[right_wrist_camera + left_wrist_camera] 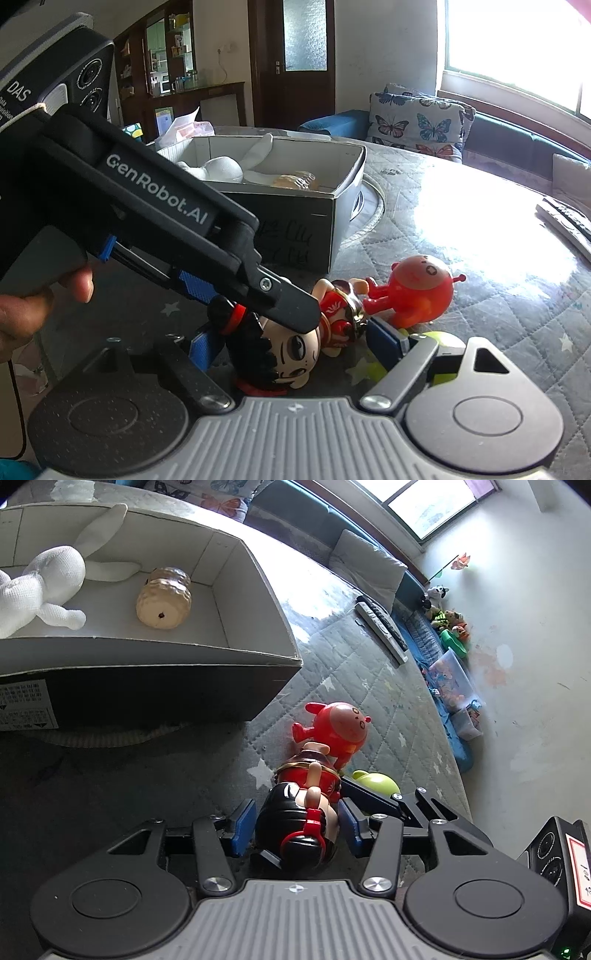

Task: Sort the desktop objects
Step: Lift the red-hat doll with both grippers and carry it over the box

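A black-haired doll in a red dress [295, 812] lies on the quilted table cover. My left gripper [300, 825] is open with its blue pads on either side of the doll's head, not pressed on it. My right gripper [295, 345] is open too and straddles the same doll [284, 350] from the other side. A red round toy figure [341, 731] lies just beyond the doll, also in the right wrist view [417, 291]. A green toy [376, 784] sits by my right finger. The open cardboard box [258, 657] holds a white knitted bunny [40, 587] and a beige ridged jar [164, 598].
A remote control [382, 627] lies far on the table. Toys and a plastic box [452, 672] sit on the floor by the wall. Butterfly cushions [417, 118] lie on a sofa behind the table. The left gripper's body [147, 206] crosses the right wrist view.
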A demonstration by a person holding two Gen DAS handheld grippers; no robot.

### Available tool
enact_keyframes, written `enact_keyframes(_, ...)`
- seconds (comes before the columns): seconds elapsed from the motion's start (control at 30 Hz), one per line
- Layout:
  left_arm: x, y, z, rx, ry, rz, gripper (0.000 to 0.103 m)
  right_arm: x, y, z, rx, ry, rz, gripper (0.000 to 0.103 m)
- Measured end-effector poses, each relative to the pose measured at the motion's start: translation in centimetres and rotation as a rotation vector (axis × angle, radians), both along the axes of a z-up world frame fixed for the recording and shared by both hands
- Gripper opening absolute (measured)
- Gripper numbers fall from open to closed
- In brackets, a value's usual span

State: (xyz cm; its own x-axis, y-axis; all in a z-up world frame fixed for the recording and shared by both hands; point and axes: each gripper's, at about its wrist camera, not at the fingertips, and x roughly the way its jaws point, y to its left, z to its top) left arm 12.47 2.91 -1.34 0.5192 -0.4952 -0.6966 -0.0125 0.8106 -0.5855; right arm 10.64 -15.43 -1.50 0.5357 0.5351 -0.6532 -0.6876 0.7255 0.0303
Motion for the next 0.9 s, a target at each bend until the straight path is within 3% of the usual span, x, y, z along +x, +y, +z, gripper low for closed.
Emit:
enact_keyframes(0.23,-1.4,0.4,1.8,0.036,-0.068,-0.015,0.047,-0.7,-0.2,0.8,0.024,0.005,0.005,0.083)
enact_keyframes(0.57,-3.1,2.5,5.7,0.029,-0.183,0.020,0.046,-2.0,1.6,4.4,0.021,-0.122,0.047,0.083)
enact_keyframes(0.73,-2.3,4.5,8.7,0.048,-0.260,0.066,0.046,-0.5,3.6,7.1,0.042,-0.193,0.074,0.083)
enact_keyframes(0.9,-0.3,7.6,9.9,0.049,-0.286,0.122,0.046,2.2,6.8,8.6,0.059,-0.203,0.102,0.083)
